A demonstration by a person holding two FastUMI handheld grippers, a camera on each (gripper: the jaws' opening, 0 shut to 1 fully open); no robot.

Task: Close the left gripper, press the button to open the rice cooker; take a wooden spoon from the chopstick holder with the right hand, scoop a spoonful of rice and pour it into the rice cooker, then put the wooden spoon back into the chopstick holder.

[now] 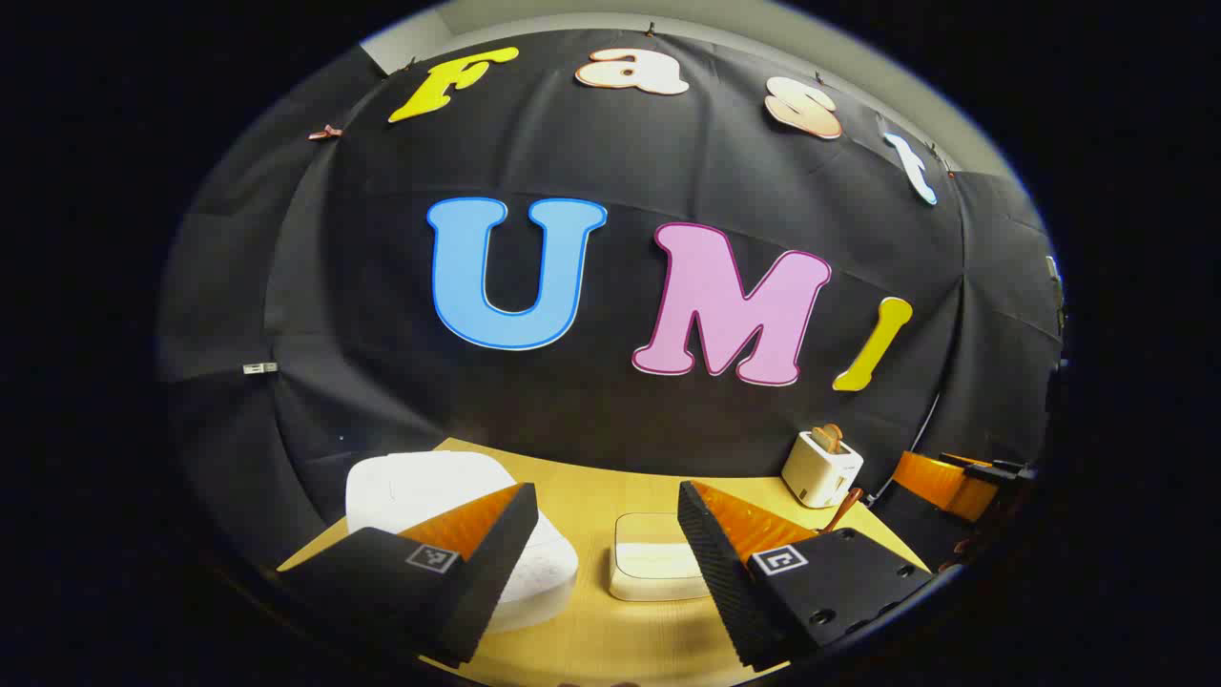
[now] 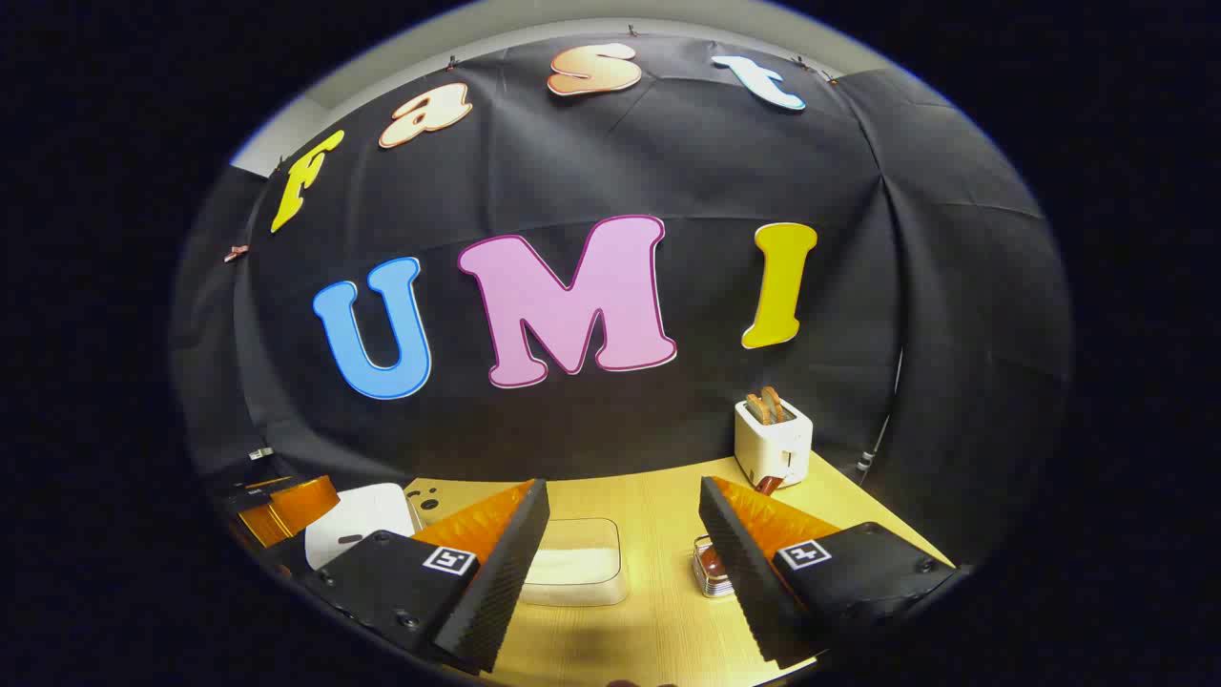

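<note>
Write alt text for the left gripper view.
The left gripper hangs open above a wooden table, its fingers framing a closed white rice cooker and a shallow white rice tray. A white toaster stands at the far right.

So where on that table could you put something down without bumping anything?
There is bare wood behind the rice tray, up to the black wall, and in front of the tray toward the camera. The strip between the tray and the toaster looks open too. It is tighter beside the rice cooker and around the chopstick holder.
</note>
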